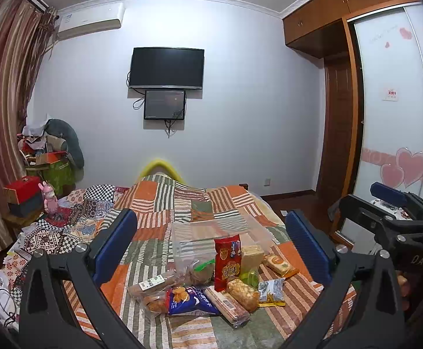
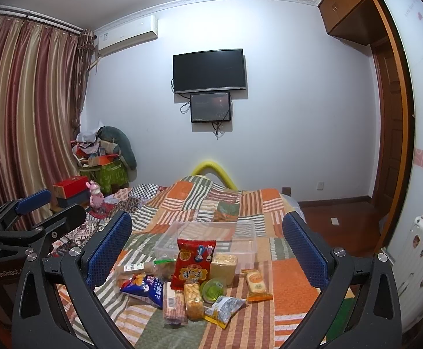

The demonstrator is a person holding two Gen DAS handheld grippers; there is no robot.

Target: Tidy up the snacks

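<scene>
- The left gripper (image 1: 211, 250) has its jaws wide apart and holds nothing.
- The right gripper (image 2: 208, 250) is wide apart too, and empty.
- A pile of snacks (image 2: 194, 285) lies on the patchwork quilt (image 2: 292, 285), in front of both.
- The tall red bag (image 1: 226, 260) leans on a clear plastic box (image 1: 194, 232) just behind the pile.

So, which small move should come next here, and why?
Probably lower the right tool toward the red bag. Both tools are open and hold nothing, the clear box behind looks empty, and this bag stands tallest in the pile, right against the box.
</scene>
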